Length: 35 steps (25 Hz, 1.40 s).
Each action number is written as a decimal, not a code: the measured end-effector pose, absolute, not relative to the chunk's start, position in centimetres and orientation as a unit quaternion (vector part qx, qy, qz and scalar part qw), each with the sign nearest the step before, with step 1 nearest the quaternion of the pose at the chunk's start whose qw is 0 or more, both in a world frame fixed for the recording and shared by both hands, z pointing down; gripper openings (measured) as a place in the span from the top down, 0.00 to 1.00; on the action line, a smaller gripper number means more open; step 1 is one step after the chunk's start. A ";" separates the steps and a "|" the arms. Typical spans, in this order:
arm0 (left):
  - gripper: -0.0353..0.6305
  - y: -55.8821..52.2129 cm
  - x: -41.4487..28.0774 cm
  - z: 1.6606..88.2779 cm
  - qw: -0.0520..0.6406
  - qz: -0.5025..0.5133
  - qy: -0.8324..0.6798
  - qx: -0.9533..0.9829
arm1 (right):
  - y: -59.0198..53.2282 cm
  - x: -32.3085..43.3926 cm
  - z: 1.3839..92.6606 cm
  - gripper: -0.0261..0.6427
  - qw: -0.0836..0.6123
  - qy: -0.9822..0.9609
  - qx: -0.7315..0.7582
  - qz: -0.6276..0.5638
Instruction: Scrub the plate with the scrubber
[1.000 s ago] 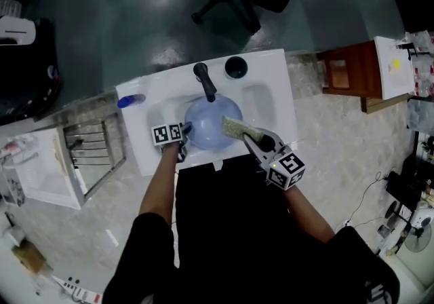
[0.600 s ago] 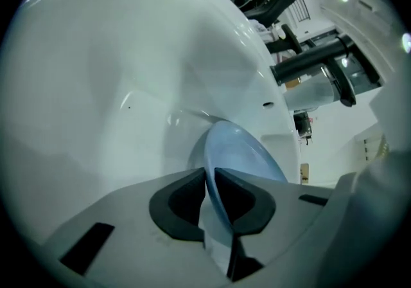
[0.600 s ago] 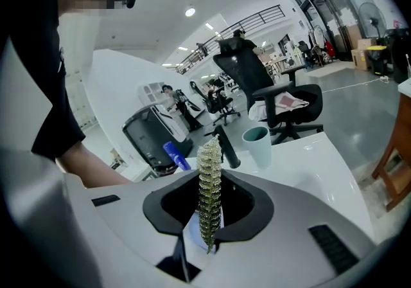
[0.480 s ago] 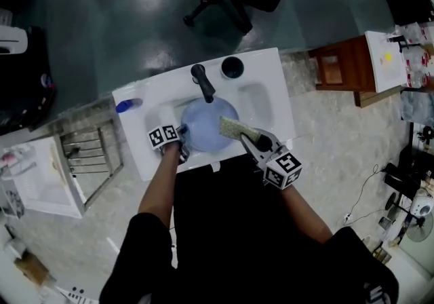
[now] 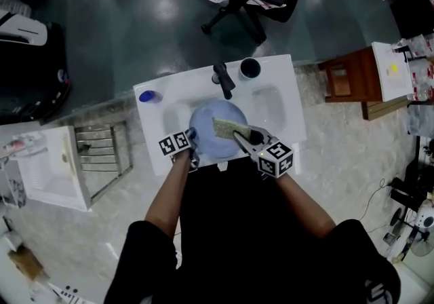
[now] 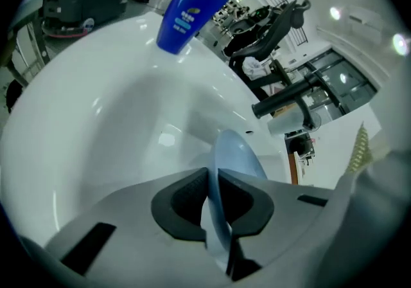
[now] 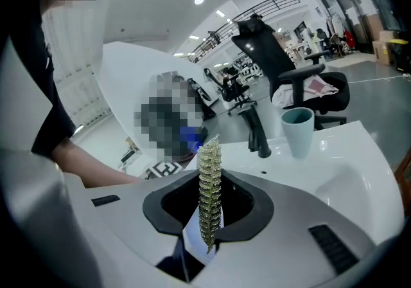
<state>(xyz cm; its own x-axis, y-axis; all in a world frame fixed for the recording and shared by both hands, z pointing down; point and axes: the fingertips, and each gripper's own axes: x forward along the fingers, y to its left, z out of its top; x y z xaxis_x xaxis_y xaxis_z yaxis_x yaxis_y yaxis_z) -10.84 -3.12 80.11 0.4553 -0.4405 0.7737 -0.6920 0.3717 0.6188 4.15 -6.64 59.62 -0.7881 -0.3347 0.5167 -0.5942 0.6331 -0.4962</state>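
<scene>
Right gripper [image 5: 241,137] clamps scrubber [image 5: 225,126] edge-on, holds it over plate [image 5: 205,143] in sink [image 5: 278,102]. Left gripper [image 5: 192,138] jaws closing on plate rim, likely to steady it against scrubbing.

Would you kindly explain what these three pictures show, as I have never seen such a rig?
There is no robot here. A person holds a two-jaw claw in each hand, and the marker cubes are part of those tools. The overhead picture comes from a camera on the person's head, looking down at a white washbasin with a black tap, a teal cup and a blue bottle on its ledge. The other two pictures come from cameras riding on each claw. The left claw is closing on the rim of the blue plate, which sits between its pads. The right claw is shut on the yellow-green scrubber, held over the plate.
</scene>
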 end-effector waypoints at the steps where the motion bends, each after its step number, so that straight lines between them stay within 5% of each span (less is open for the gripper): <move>1: 0.91 -2.9 -11.2 79.4 0.643 0.095 -0.517 0.557 | -6.1 3.3 60.1 0.86 0.205 -0.884 0.248 0.339; 17: 0.91 -0.5 -13.7 71.2 0.585 0.018 -0.520 0.623 | -4.5 -5.4 65.1 0.86 0.204 -0.820 0.223 0.485; 35: 0.91 0.4 -12.4 68.2 0.605 -0.033 -0.478 0.636 | -5.9 -7.1 64.5 0.86 0.309 -0.886 0.238 0.249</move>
<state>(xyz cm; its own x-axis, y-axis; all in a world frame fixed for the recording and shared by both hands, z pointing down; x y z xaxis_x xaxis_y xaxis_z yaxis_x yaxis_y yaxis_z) -12.41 0.38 68.21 0.5403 -0.6478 0.5370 -0.5687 0.1892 0.8005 -7.12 -5.94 64.53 -0.6956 -0.2680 0.6666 -0.5760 0.7626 -0.2945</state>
